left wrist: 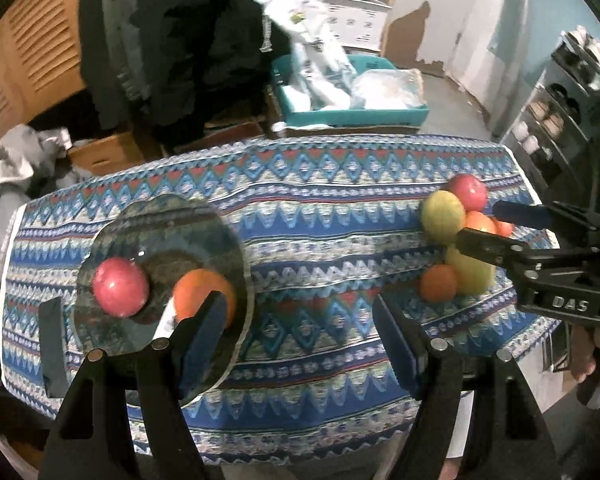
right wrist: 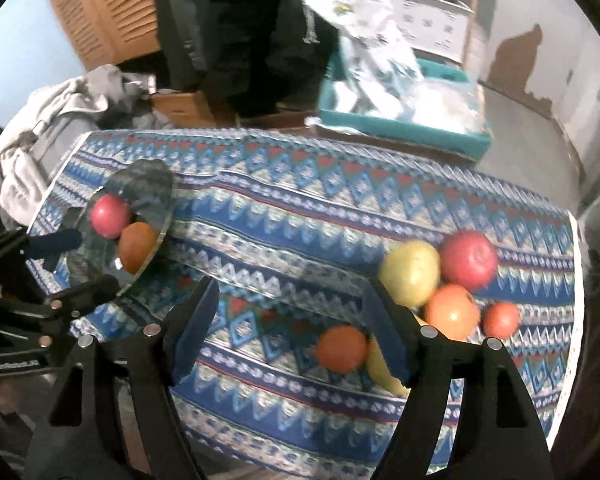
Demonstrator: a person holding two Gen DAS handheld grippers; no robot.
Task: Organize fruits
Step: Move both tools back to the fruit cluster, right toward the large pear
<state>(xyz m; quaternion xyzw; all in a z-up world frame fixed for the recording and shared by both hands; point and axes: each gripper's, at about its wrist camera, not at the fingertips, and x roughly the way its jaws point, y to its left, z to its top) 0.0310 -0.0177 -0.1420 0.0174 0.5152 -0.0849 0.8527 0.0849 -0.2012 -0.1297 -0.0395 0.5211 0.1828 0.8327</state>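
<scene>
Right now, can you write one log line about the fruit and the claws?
plate: red apple + orange | cloth: fruit pile | left claw: open, empty | right claw: open, empty

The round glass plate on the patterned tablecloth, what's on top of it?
On the round glass plate sit a red apple and an orange, touching. The left gripper covers part of its near rim.

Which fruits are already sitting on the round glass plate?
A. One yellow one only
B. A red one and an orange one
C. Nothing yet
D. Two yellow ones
B: the glass plate holds a red fruit and an orange fruit side by side, while the yellow ones lie in the pile on the cloth.
</scene>
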